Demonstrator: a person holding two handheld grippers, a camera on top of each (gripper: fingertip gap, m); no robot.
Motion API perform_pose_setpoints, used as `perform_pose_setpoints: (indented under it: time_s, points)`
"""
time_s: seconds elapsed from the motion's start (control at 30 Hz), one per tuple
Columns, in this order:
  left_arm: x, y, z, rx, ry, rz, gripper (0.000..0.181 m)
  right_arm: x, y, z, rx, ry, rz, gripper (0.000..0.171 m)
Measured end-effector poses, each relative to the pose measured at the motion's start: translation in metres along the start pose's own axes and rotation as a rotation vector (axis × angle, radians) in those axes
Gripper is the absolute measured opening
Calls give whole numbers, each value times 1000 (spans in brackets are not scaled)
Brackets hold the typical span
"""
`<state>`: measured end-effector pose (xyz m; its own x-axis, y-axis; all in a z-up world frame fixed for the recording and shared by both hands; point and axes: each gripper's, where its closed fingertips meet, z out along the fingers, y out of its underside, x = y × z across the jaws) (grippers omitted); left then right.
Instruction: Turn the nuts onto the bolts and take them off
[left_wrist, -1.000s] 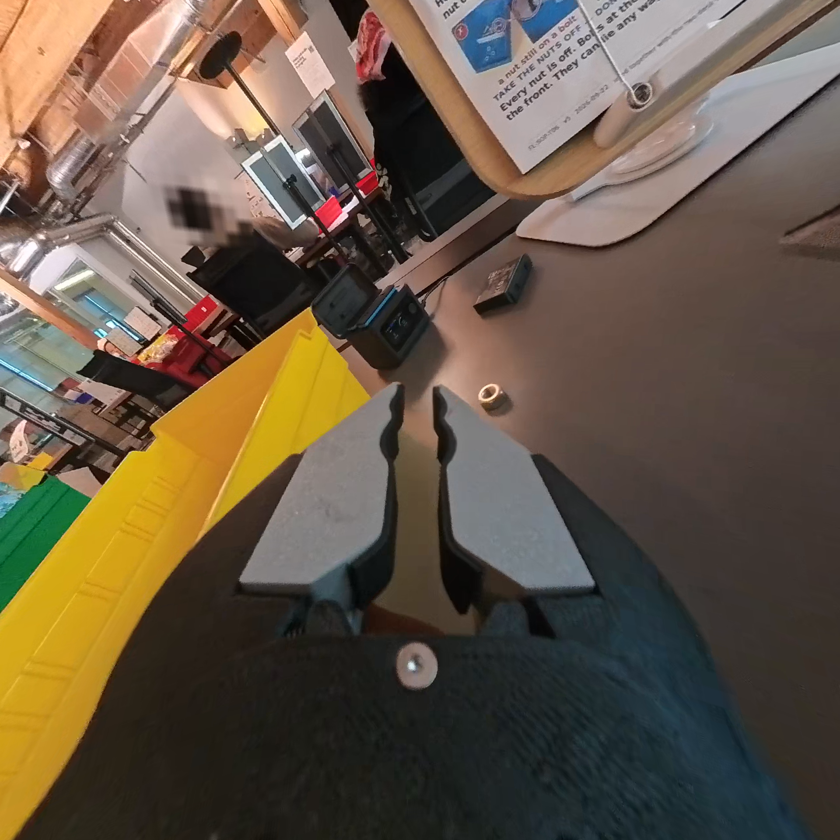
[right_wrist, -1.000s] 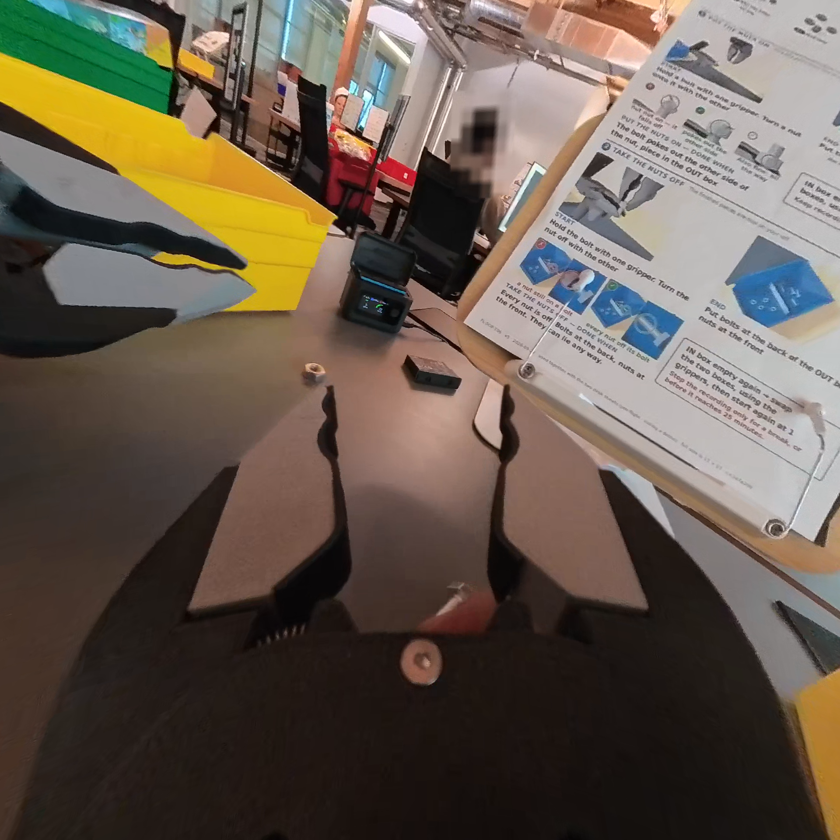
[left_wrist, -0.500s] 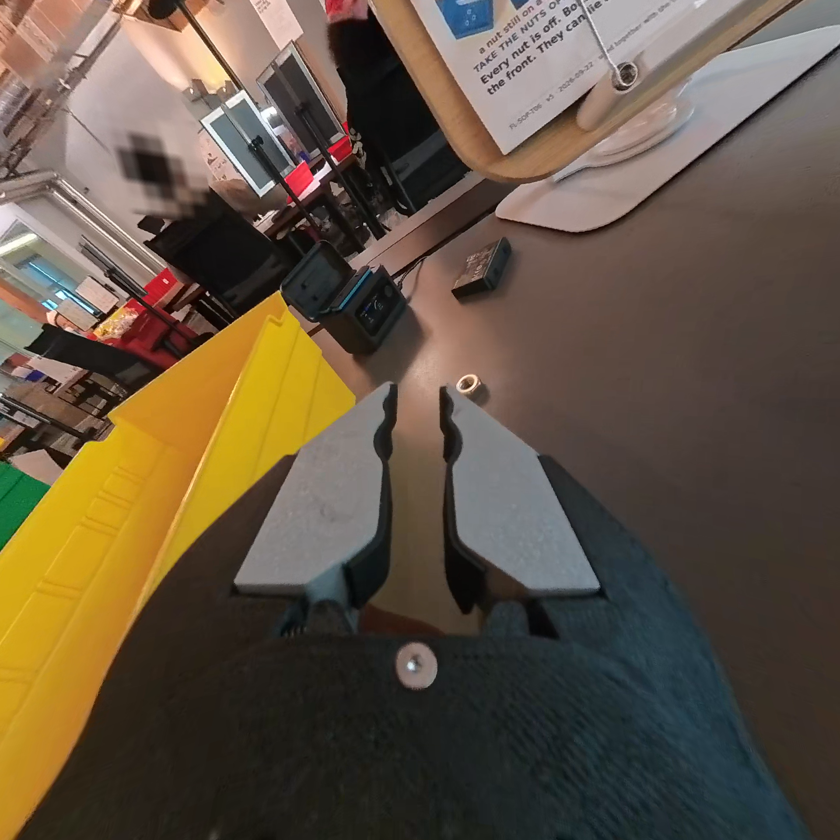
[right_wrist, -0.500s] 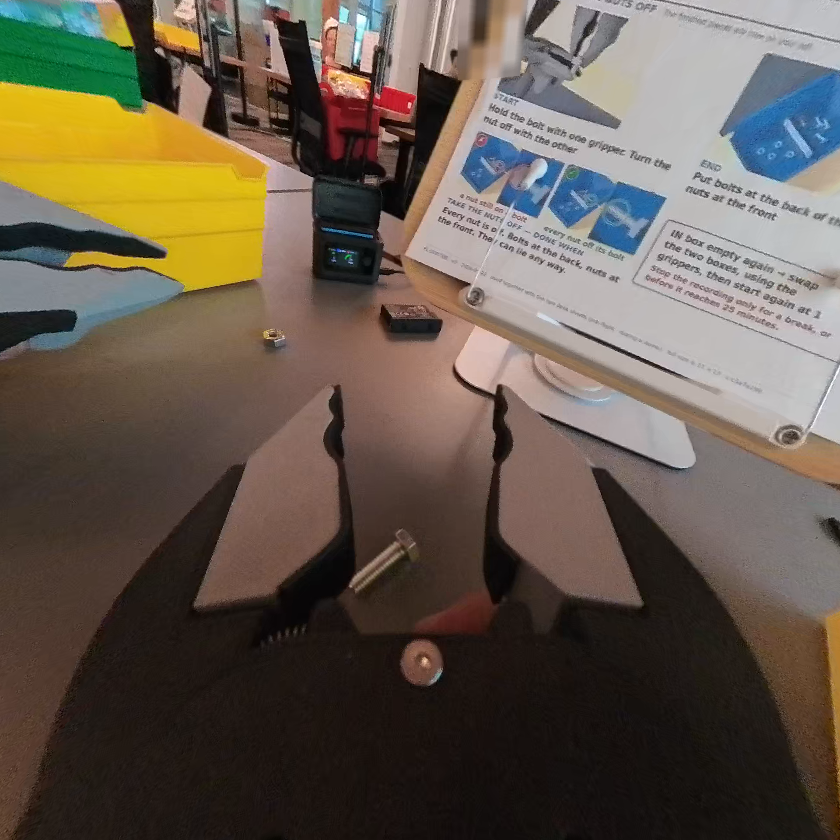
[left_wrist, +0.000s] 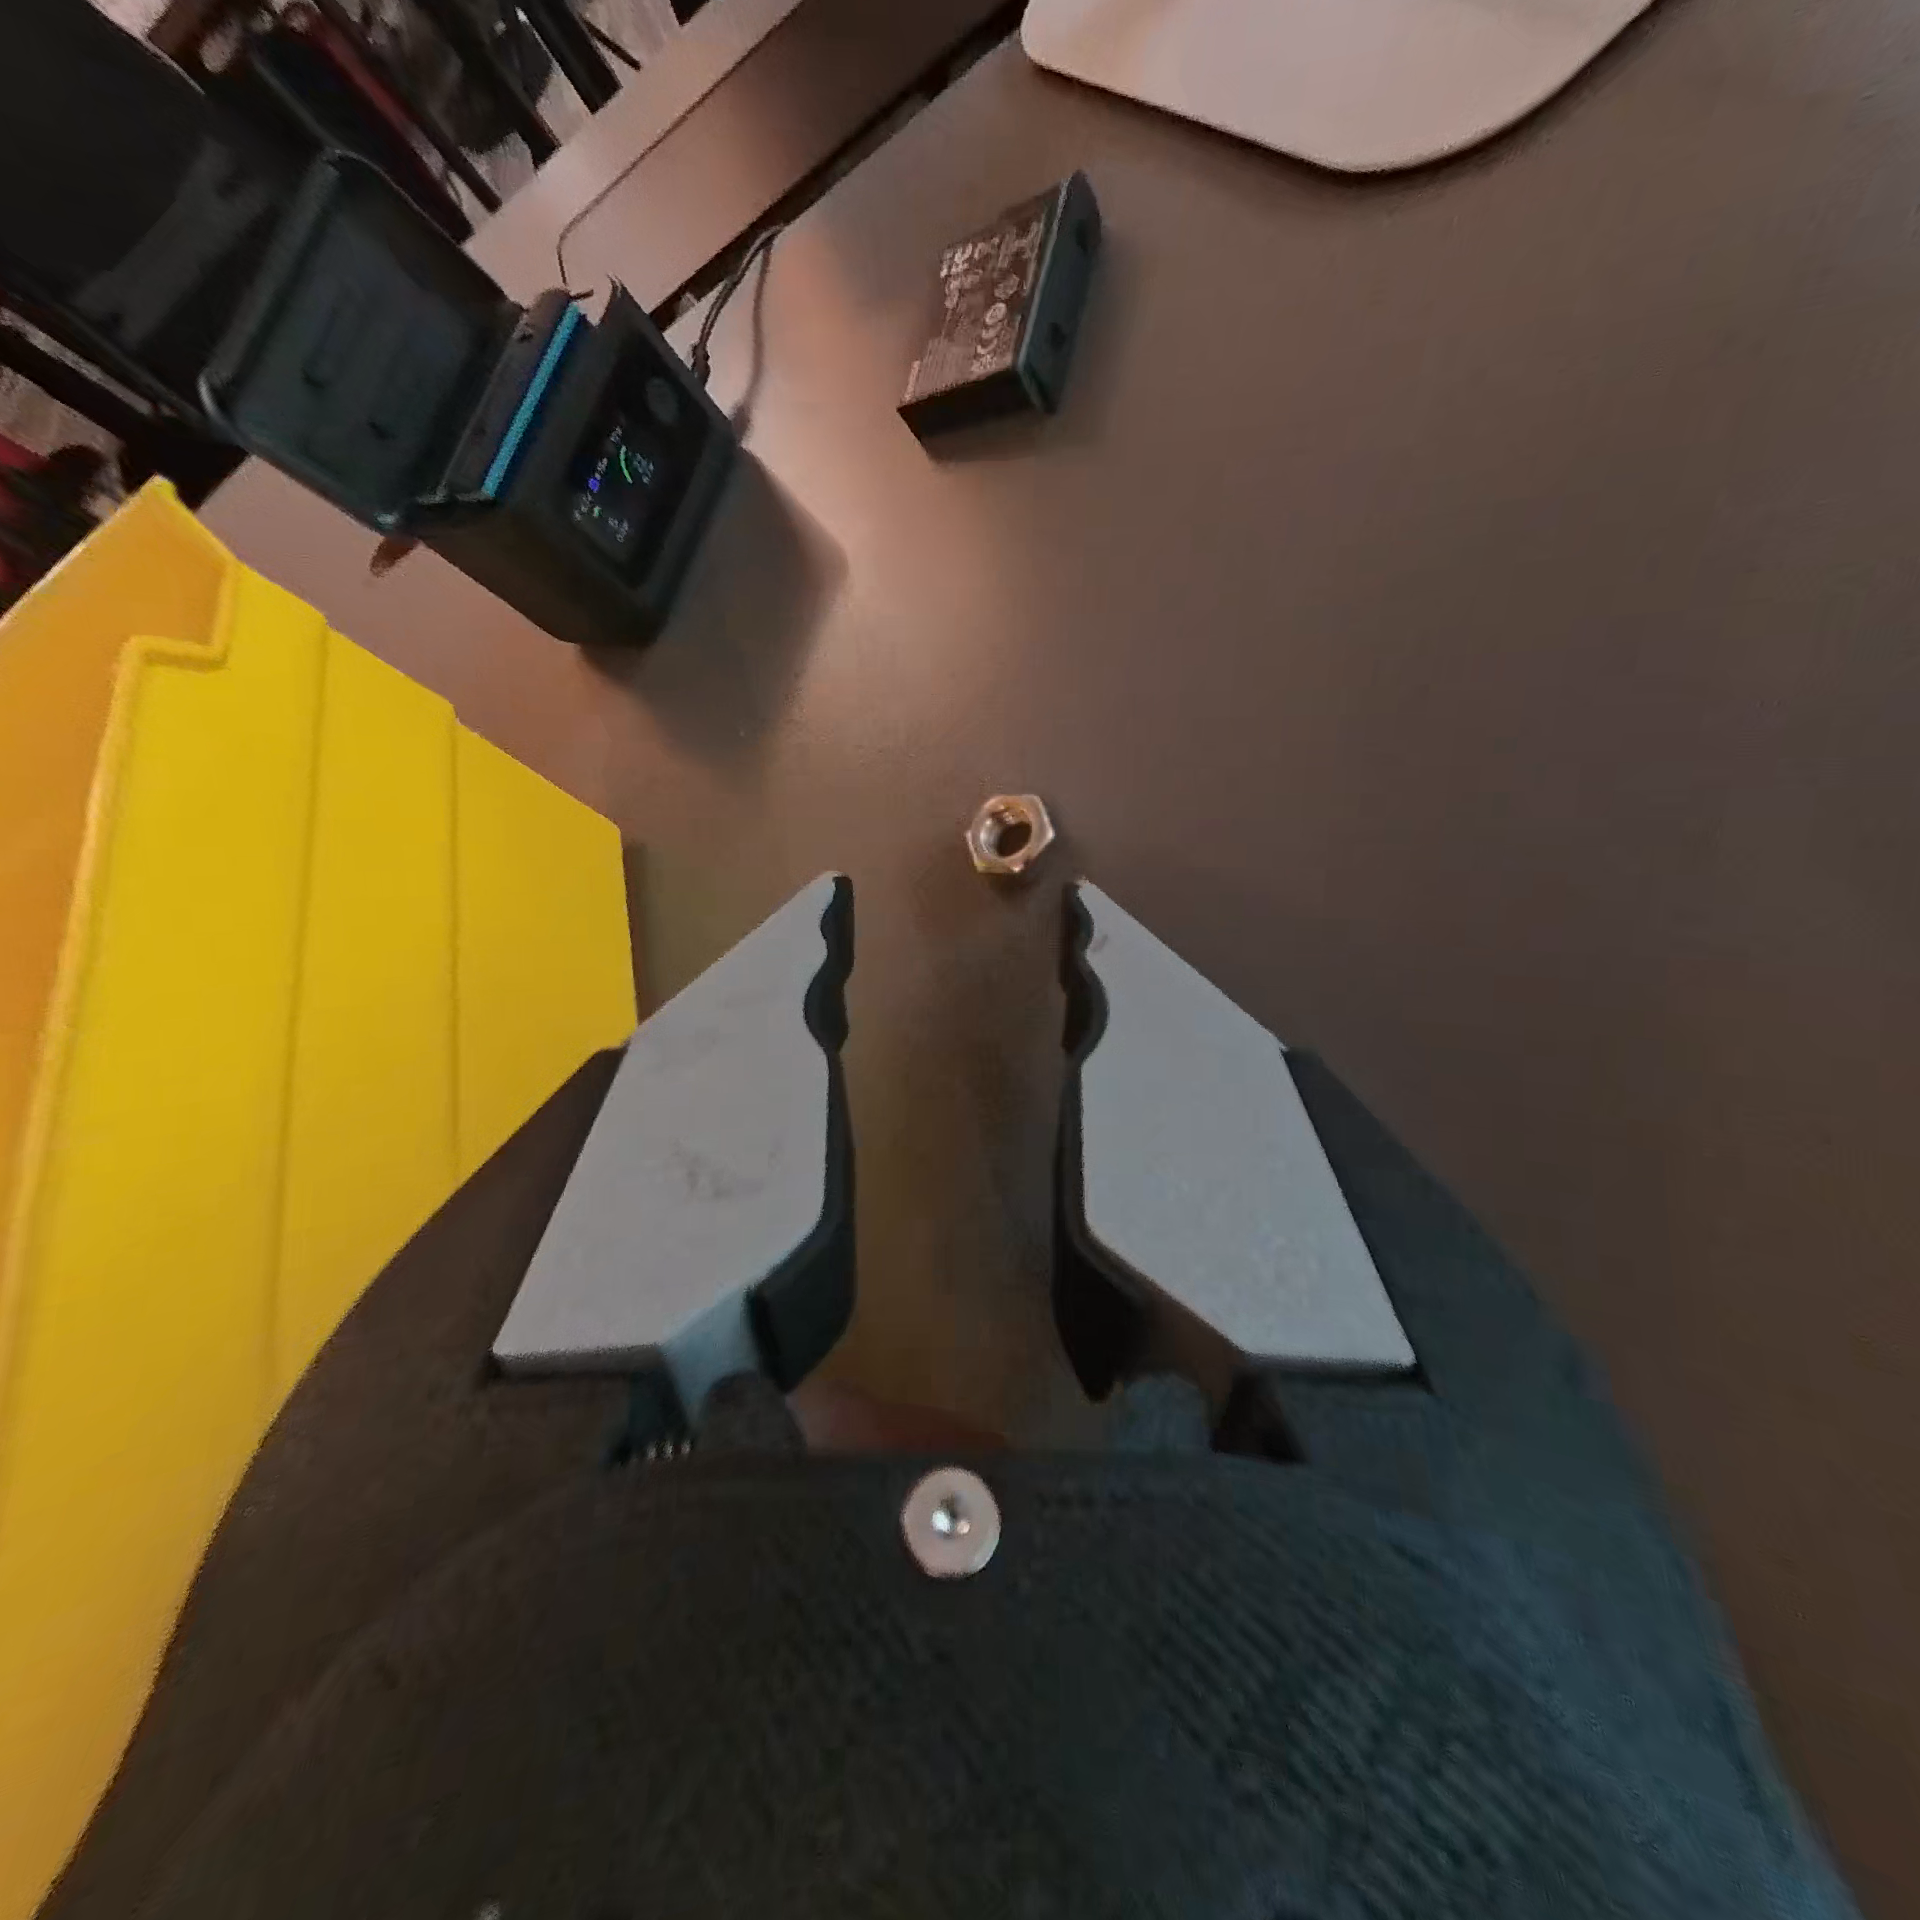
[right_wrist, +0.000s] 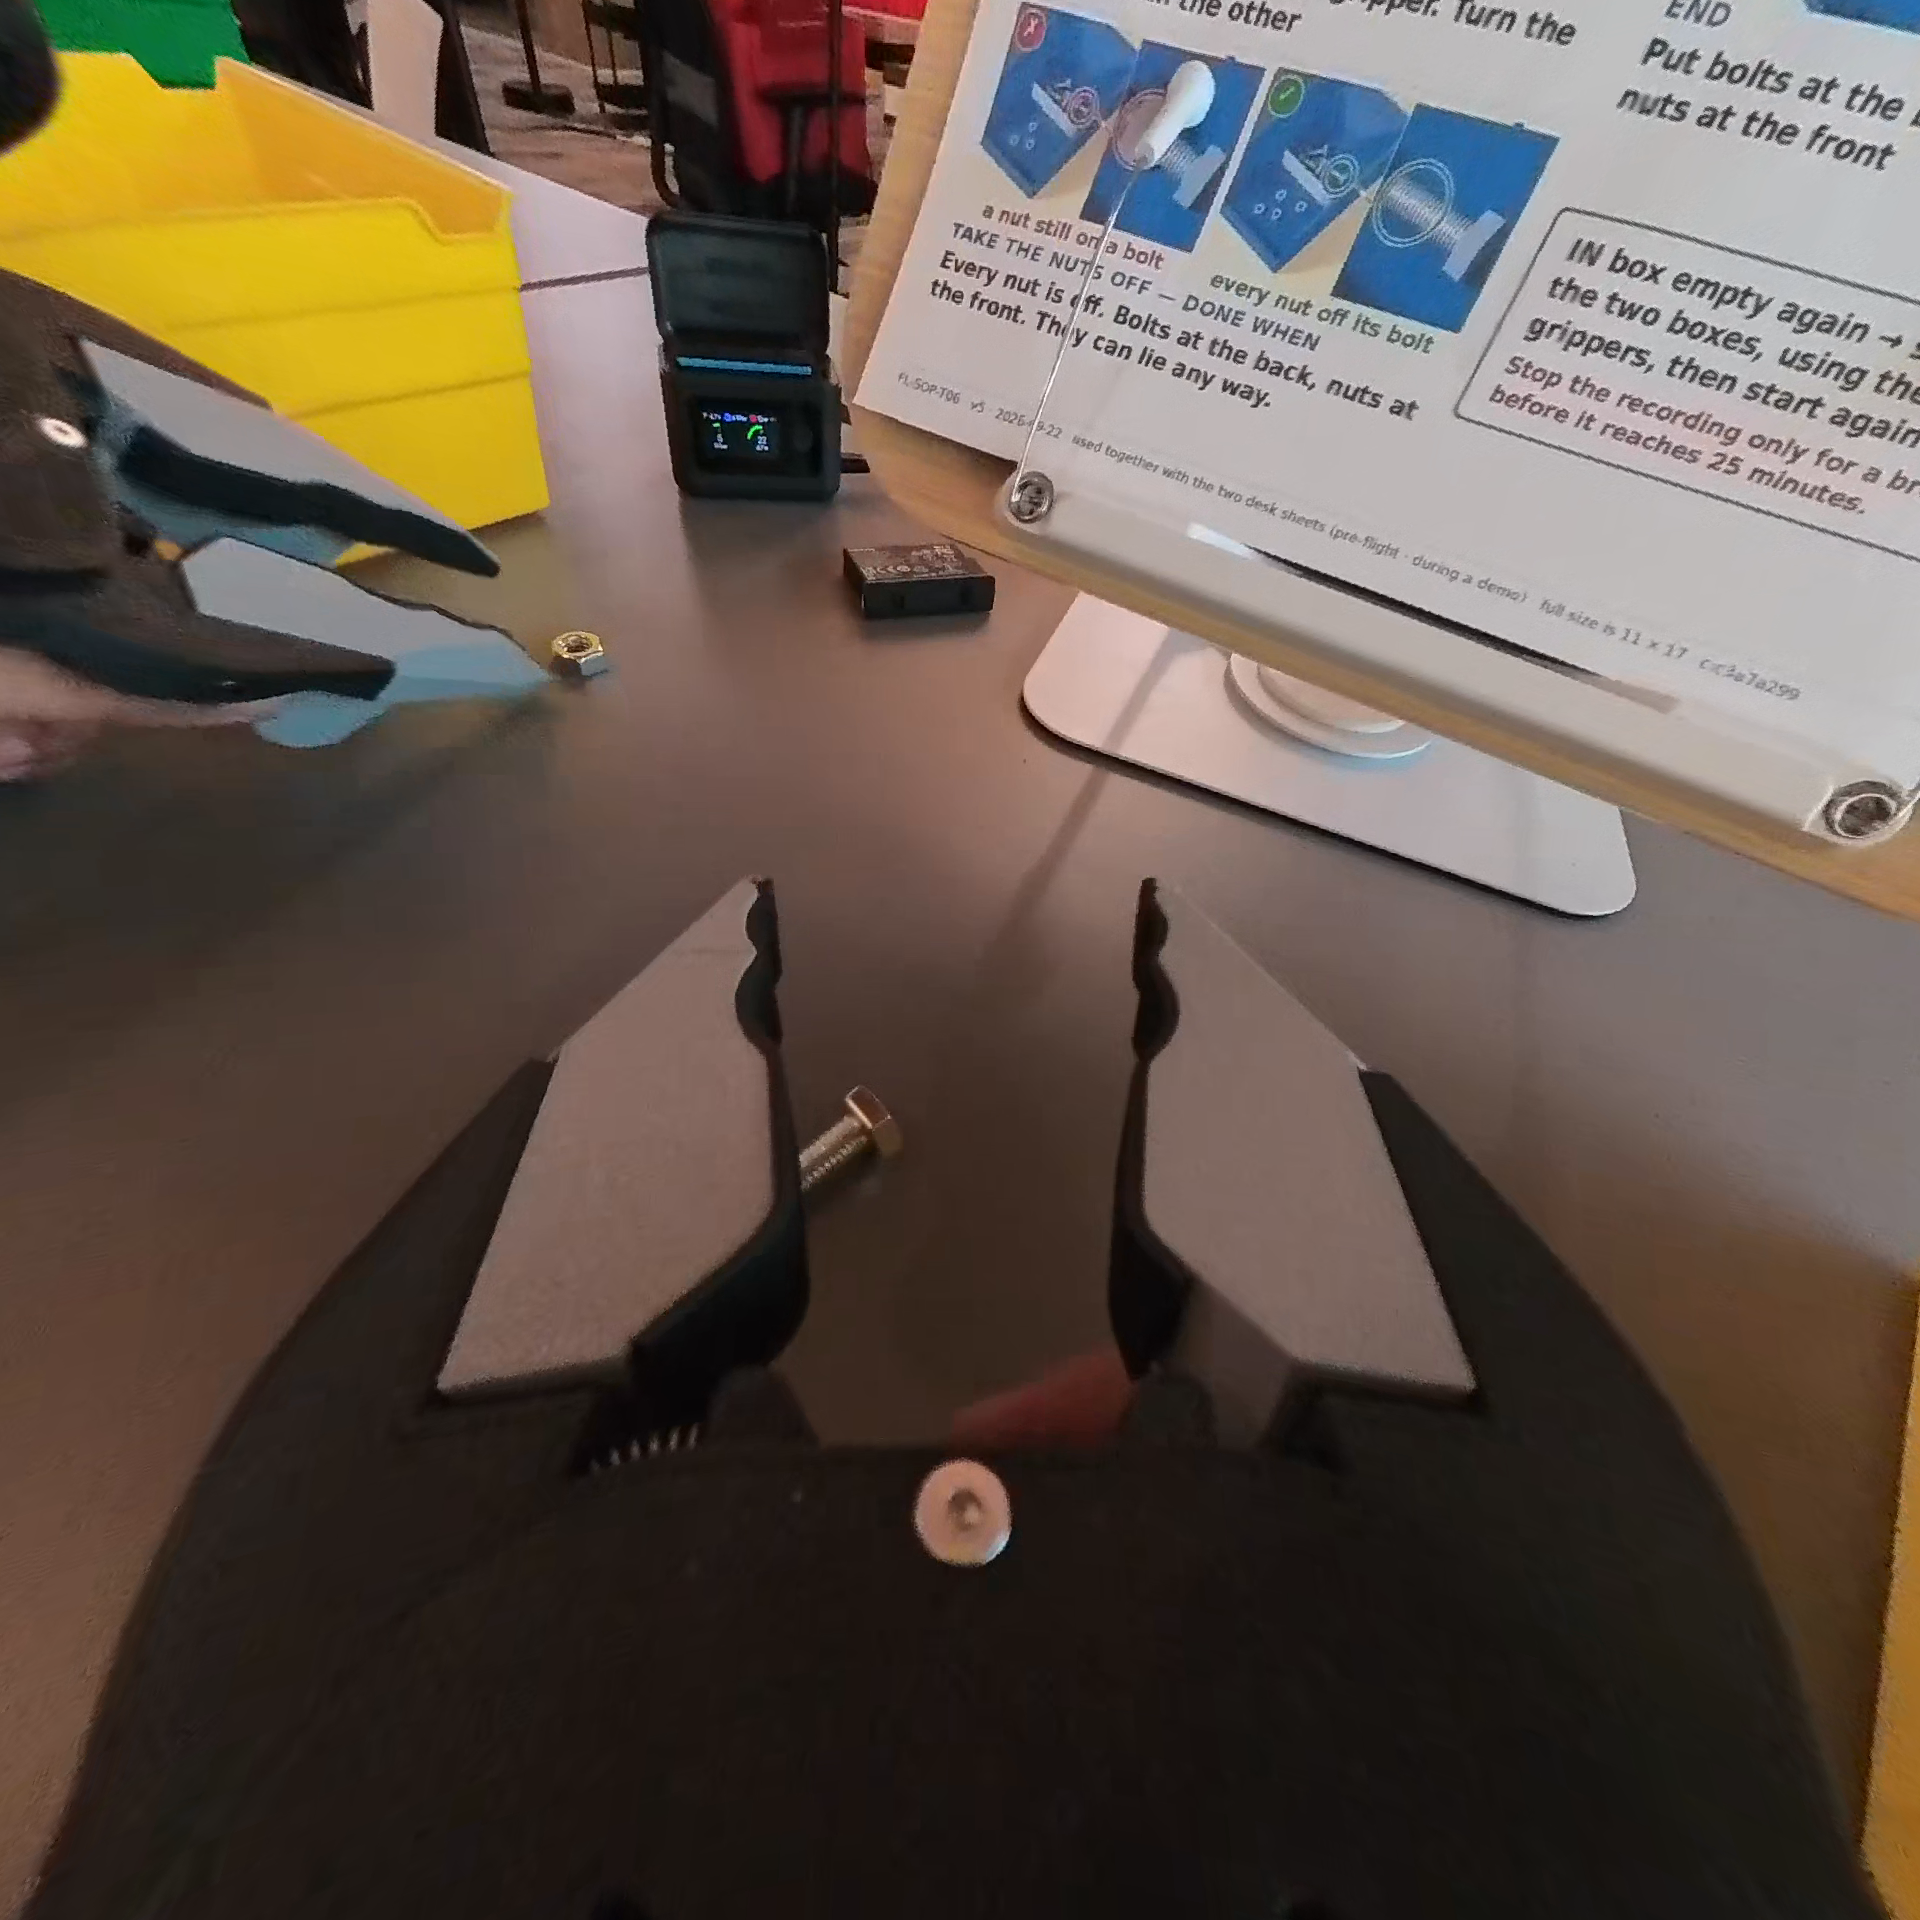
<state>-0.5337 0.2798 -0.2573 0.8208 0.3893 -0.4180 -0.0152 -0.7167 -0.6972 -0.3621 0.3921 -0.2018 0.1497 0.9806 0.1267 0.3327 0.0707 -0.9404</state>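
A small brass-coloured hex nut lies flat on the dark table, just beyond the tips of my left gripper, which is open and empty. The nut also shows in the right wrist view, right at the tip of the left gripper. A silver hex-head bolt lies on the table between the fingers of my right gripper, close to the left finger. The right gripper is open and not touching the bolt as far as I can see.
A yellow bin stands to the left of the left gripper. A black device with a small lit screen and a flat black pack lie farther back. An instruction sheet on a white stand is at the right.
The left gripper has tilted down toward the nut and its jaws have opened wider. The right gripper has tilted down, bringing the bolt into view between its fingers.
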Motion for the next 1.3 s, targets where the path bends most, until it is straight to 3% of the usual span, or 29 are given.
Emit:
perform_pose_setpoints:
  time_s: [0.27,0.43,0.53,0.63,0.87,0.97,1.0,1.13,1.3]
  points:
    - [-3,-6,24,-45,73,-43,5,-4,0,4,-7,-30,4,66]
    - [-4,-7,23,-35,91,-71,12,-3,0,4,-9,-26,12,65]
    - [-5,-10,18,2,137,-147,52,-1,1,4,-16,-9,12,63]
    - [-8,-15,12,54,174,-213,49,-1,2,4,-21,-5,12,62]
    - [-13,-19,35,-16,138,-198,46,-5,1,5,-20,-5,9,61]
    - [-7,-16,38,-45,178,-208,18,-4,1,5,-22,-4,18,61]
    - [-7,-15,37,-48,171,-206,16,-4,1,6,-22,-6,24,61]
    - [9,-15,25,-27,216,-155,16,-2,1,5,-20,-6,42,61]
    - [57,-23,-5,49,407,-83,16,1,1,3,-18,9,22,60]
